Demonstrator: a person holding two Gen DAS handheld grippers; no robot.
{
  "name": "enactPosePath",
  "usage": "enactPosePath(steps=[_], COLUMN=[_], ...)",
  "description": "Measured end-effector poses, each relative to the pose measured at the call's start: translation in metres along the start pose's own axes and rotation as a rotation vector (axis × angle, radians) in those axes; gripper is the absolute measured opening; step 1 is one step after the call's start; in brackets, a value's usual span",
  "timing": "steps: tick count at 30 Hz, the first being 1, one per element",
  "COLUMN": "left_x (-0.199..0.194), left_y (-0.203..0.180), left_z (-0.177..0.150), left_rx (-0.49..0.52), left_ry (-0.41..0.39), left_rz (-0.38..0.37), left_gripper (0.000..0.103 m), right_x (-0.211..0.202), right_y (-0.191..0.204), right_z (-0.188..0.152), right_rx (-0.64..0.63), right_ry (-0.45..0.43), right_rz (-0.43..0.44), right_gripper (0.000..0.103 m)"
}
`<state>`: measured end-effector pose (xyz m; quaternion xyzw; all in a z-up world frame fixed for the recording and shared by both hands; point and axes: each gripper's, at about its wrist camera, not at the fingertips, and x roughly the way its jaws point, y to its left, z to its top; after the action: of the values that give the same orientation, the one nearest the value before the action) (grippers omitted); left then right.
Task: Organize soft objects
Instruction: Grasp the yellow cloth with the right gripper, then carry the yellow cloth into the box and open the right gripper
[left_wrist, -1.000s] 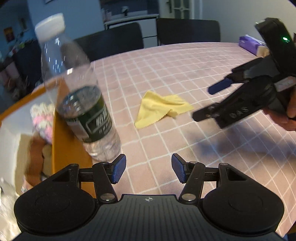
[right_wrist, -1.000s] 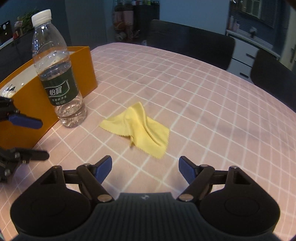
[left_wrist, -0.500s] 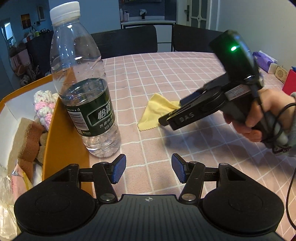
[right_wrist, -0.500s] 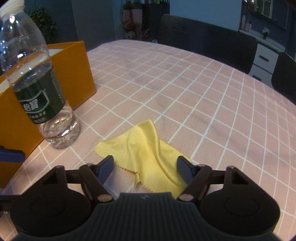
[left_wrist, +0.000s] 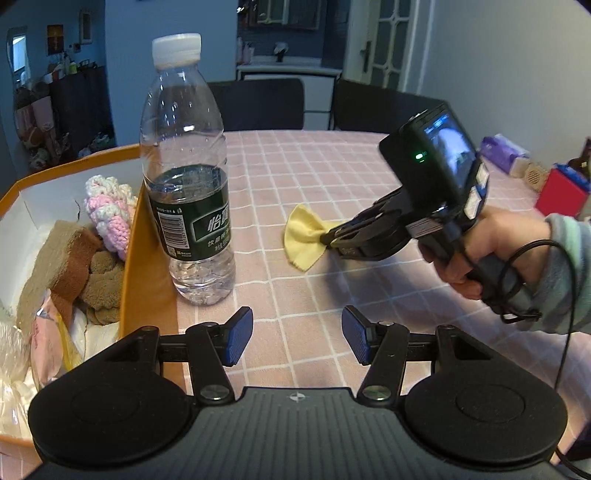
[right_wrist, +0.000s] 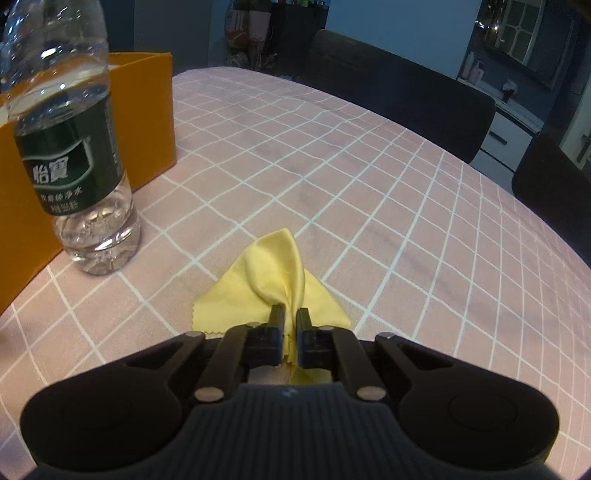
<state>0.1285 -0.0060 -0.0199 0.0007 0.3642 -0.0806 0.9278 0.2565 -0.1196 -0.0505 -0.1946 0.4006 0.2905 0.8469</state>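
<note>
A yellow cloth (right_wrist: 266, 284) lies bunched on the pink checked tablecloth; it also shows in the left wrist view (left_wrist: 304, 236). My right gripper (right_wrist: 290, 314) is shut on the cloth's near fold, low at the table; from the left wrist view it (left_wrist: 327, 238) pinches the cloth's right side. My left gripper (left_wrist: 297, 339) is open and empty, above the table near the orange box (left_wrist: 142, 266). The box holds soft things: a pink and white knitted piece (left_wrist: 110, 210), a brown sponge (left_wrist: 61, 266) and brown cloth (left_wrist: 105, 280).
A clear water bottle (left_wrist: 188, 184) with a green label stands upright against the box's right wall, left of the cloth (right_wrist: 74, 155). A purple tissue pack (left_wrist: 504, 153) and a red box (left_wrist: 561, 192) sit far right. Dark chairs (right_wrist: 399, 92) stand beyond the table.
My right gripper has come down onto the yellow cloth and closed on its fold; it was open before. The cloth is now bunched up. My left gripper has stayed open, with its view shifted slightly.
</note>
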Motion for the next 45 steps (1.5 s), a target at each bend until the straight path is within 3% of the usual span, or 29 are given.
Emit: enactPosePath(steps=[10,16,21,29,39,45], left_x=[-0.062,-0.096,-0.116,-0.117,-0.112,-0.113], left_y=[0.016,0.041,0.071,0.113,0.125,0.13], left_z=[-0.009,-0.02,-0.027,-0.03,-0.032,-0.039], left_rx=[-0.034,-0.071,-0.122,-0.201,-0.218,-0.225], left_ry=[-0.161,-0.235,-0.268,-0.23,-0.196,-0.193], left_rz=[-0.039,0.016,0.104,0.216,0.243,0.241], left_gripper=[0.066,0.066,0.065,0.063,0.062,0.062], right_x=[-0.1,-0.16,-0.186,-0.169,-0.108,-0.097], right_y=[0.025,0.065,0.102,0.146,0.176,0.179], right_z=[0.0,0.009,0.022,0.049,0.063,0.055], right_rx=[0.08,0.035,0.007,0.071,0.125,0.131], right_ry=[-0.087,-0.196,-0.273,-0.282,-0.187,-0.181], right_rz=[0.065,0.086,0.15,0.253,0.274,0.272], right_gripper=[0.004,0.004,0.004,0.004,0.006,0.017])
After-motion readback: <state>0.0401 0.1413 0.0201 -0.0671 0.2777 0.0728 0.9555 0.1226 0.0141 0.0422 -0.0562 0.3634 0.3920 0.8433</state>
